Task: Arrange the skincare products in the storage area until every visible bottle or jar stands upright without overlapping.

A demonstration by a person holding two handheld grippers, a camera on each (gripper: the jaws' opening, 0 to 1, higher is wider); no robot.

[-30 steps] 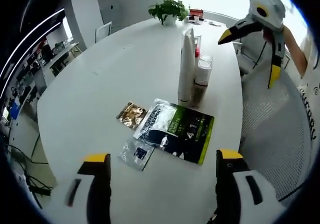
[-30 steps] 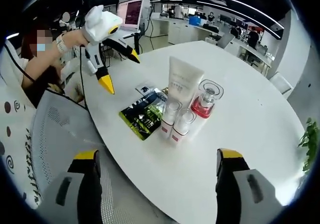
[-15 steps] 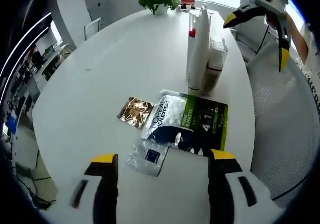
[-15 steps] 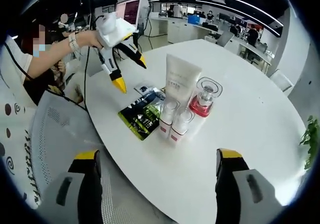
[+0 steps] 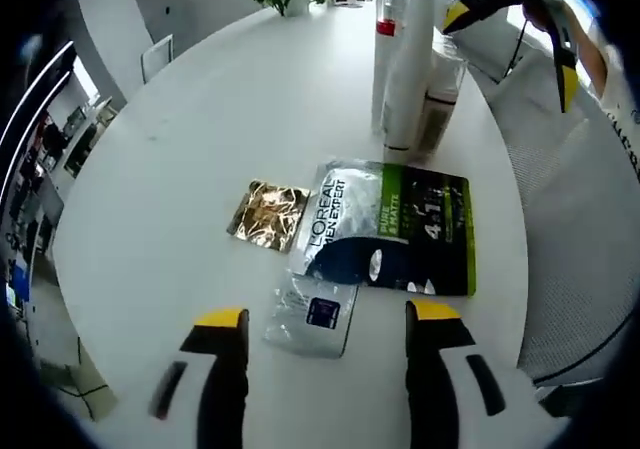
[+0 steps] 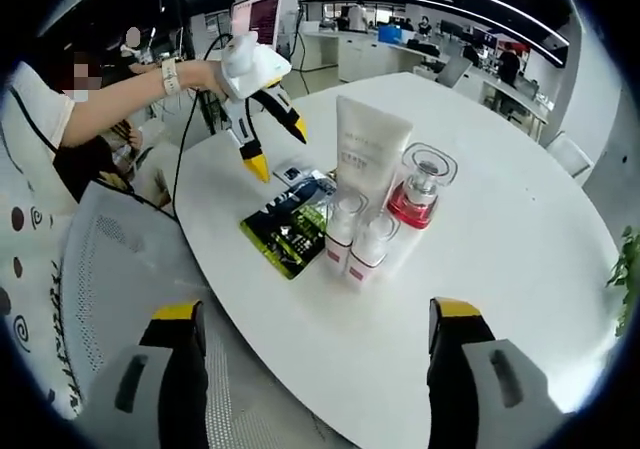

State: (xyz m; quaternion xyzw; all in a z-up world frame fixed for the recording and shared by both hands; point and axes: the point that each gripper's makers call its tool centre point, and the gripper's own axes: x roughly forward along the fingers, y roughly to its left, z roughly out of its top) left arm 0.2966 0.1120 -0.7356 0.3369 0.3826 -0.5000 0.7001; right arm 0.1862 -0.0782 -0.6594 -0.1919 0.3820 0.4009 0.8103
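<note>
Both grippers' fingers released, we hover the left gripper (image 5: pixel 325 324) over the L'Oréal Men Expert sachet (image 5: pixel 392 229) near the surface (image 5: pixel 180 149) edge; bottles (image 6: pixel 385 224) upright

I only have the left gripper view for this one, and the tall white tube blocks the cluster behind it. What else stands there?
Observer: In the right gripper view, a red bottle with a clear cap stands upright beside the white tube.
Operator: Anything more?
Observer: Two small white bottles with red labels stand upright, close together, on the tube's other face.
Operator: How high is the left gripper?
Observer: The left gripper hangs open in the air above the table, near the green packet, touching nothing.
</note>
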